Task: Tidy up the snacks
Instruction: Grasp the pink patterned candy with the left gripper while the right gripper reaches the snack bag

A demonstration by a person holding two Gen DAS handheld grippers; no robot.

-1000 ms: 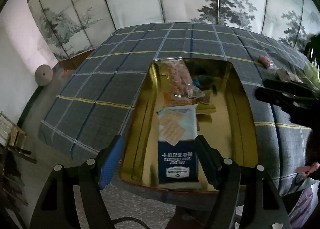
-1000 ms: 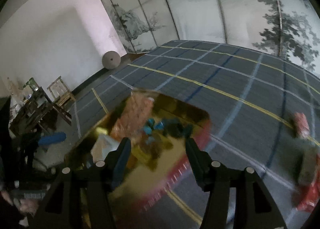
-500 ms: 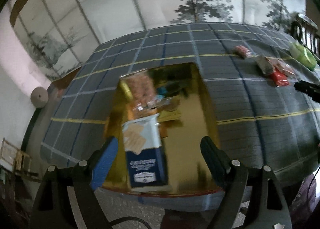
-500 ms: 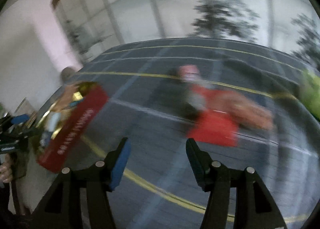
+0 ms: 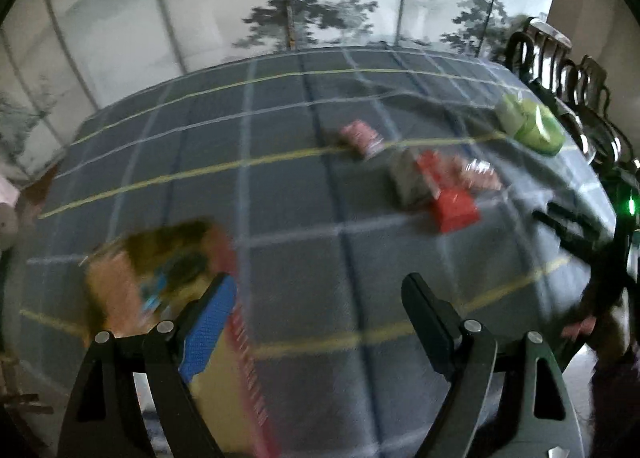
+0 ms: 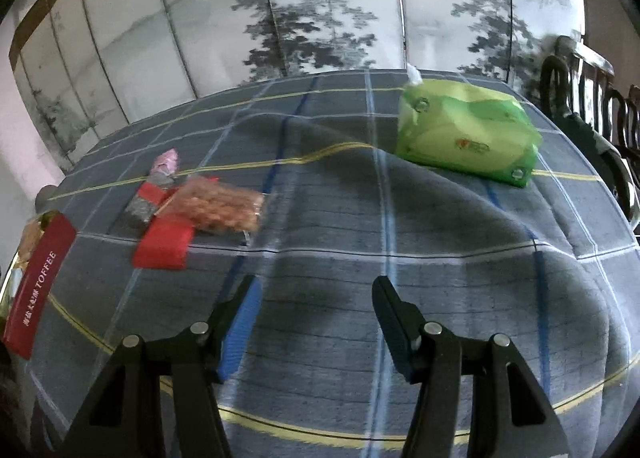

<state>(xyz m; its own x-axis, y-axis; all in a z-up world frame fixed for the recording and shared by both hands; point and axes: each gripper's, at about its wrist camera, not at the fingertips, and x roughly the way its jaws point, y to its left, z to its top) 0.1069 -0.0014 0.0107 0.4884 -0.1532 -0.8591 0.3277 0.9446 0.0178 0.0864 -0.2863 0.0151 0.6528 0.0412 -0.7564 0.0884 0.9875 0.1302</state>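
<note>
The loose snacks lie in a small cluster on the table: a clear bag of orange-brown snacks (image 6: 224,209), a flat red packet (image 6: 164,244) touching its near-left side, a grey foil packet with a red band (image 6: 150,197) behind that, and a small pink wrapped sweet (image 6: 166,161) at the far end. Only the right wrist view shows them sharply, along with the word TOFFEE on the red side of the gold-lined box (image 6: 34,278) at the table's left edge, and a green plastic tissue pack (image 6: 466,133) toward the far right corner. The left wrist view is motion-blurred; it alone looks into the gold-lined box (image 5: 160,258), whose blurred contents include something blue, and shows the other gripper as a dark shape at the right edge. The right gripper (image 6: 316,322) hovers with its jaws apart and empty, the snack cluster ahead and to the left, well apart from the fingertips. The left gripper (image 5: 320,314) is likewise spread wide and empty, the box beside its blue-padded finger (image 5: 208,330). A grey checked tablecloth with yellow and blue lines (image 6: 340,217) covers the table, rumpled into folds. Behind it stand folding screens painted with ink trees (image 6: 320,9), and dark carved chair backs (image 6: 600,105) line the right side.
</note>
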